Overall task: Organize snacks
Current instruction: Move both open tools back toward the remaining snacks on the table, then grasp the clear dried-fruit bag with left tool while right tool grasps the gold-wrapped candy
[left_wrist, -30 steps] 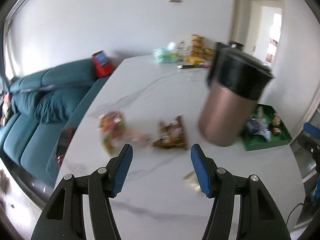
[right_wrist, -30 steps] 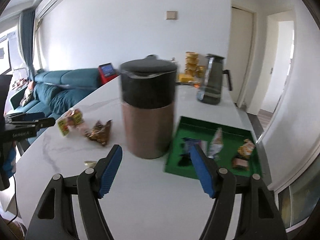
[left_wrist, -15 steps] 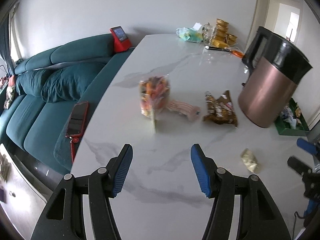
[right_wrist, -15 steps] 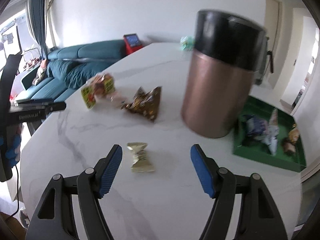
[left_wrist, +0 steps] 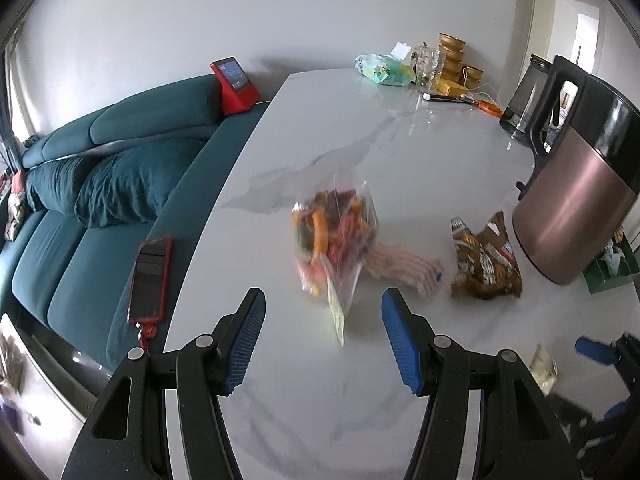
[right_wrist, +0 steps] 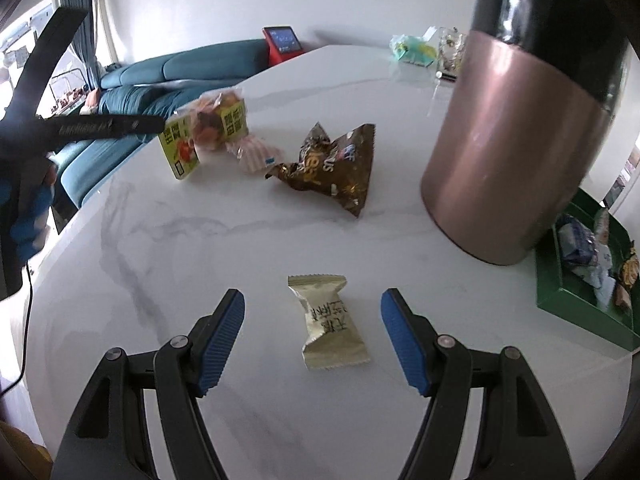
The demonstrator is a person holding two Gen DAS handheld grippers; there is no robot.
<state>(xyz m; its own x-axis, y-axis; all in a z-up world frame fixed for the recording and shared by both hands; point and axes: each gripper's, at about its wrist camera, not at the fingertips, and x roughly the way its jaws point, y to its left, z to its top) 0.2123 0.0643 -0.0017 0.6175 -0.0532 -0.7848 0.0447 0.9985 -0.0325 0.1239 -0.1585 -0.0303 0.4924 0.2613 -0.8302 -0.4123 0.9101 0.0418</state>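
Note:
A clear bag of orange and red snacks [left_wrist: 334, 240] lies on the white marble table, just ahead of my open left gripper [left_wrist: 323, 328]; its label end reaches between the fingertips without touching them. Beside it lie a pink striped packet [left_wrist: 404, 266] and a brown foil bag [left_wrist: 484, 264]. A small beige wrapped snack [right_wrist: 328, 322] rests flat between the blue pads of my right gripper [right_wrist: 312, 332], which is wide open and not touching it. The same snack bag [right_wrist: 208, 132], pink packet [right_wrist: 256, 156] and brown bag [right_wrist: 336, 168] show farther off in the right wrist view.
A tall copper and black kettle [right_wrist: 524, 120] stands at the right, with a green tray [right_wrist: 584, 308] holding several wrapped snacks behind it. A teal sofa [left_wrist: 100, 184] with a red phone [left_wrist: 150, 276] runs along the table's left edge. Cups, bowls and a second jug crowd the far end [left_wrist: 452, 64].
Both grippers have come down and closer to the table. The snack bag now sits just ahead of the left fingers, and the beige snack has come between the right fingers. Jaw widths unchanged.

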